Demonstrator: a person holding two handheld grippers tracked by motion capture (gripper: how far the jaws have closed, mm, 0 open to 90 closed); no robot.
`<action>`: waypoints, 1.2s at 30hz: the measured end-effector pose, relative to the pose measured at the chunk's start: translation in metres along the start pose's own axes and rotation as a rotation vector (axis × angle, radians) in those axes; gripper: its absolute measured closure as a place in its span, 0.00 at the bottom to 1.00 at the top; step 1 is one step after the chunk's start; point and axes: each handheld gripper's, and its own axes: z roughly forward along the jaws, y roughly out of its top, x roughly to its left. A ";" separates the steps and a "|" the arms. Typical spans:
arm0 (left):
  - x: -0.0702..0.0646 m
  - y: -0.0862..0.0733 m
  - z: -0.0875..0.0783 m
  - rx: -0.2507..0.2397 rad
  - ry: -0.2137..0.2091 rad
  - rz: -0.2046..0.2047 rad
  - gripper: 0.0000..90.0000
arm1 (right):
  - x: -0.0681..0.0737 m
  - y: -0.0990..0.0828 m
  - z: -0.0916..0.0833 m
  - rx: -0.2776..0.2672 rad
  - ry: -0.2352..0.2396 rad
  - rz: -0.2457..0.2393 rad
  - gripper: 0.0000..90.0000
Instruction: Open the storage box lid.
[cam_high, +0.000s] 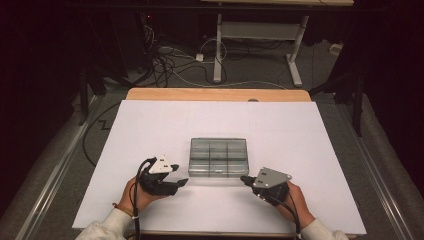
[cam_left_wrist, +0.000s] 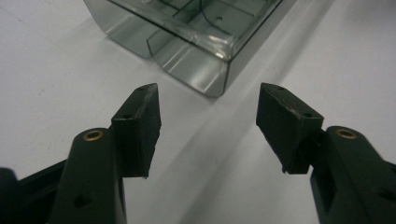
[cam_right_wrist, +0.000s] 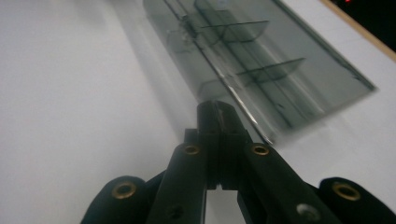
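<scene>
Since the clear plastic box (cam_high: 218, 157) sits shut in the middle of the white table (cam_high: 150, 125), both grippers flank its near corners, probably to steady or open it. Left gripper (cam_left_wrist: 208, 109) is spread wide, gripping nothing. Right gripper (cam_right_wrist: 218, 114) is clenched empty, tip right at the box's edge.

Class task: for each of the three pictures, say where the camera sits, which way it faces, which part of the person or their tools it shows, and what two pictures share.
High view: above the person's side, facing forward and down at the table; both forearms and hands show.
Left gripper view: rides the left hand-held gripper, faces a corner of the clear compartment box; open jaws.
Right gripper view: rides the right hand-held gripper, faces along the box's edge; shut jaws.
Shared: all views show the box.
</scene>
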 end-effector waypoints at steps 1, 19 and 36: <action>0.000 0.000 0.000 0.000 0.000 0.000 0.46 | 0.000 0.000 0.000 0.000 0.000 0.000 1.00; 0.005 0.014 0.012 -0.032 -0.074 -0.052 0.59 | 0.012 0.019 0.054 0.064 0.036 -0.041 1.00; 0.006 0.014 0.011 -0.057 -0.055 -0.056 0.66 | 0.016 0.036 0.059 0.018 0.043 -0.054 1.00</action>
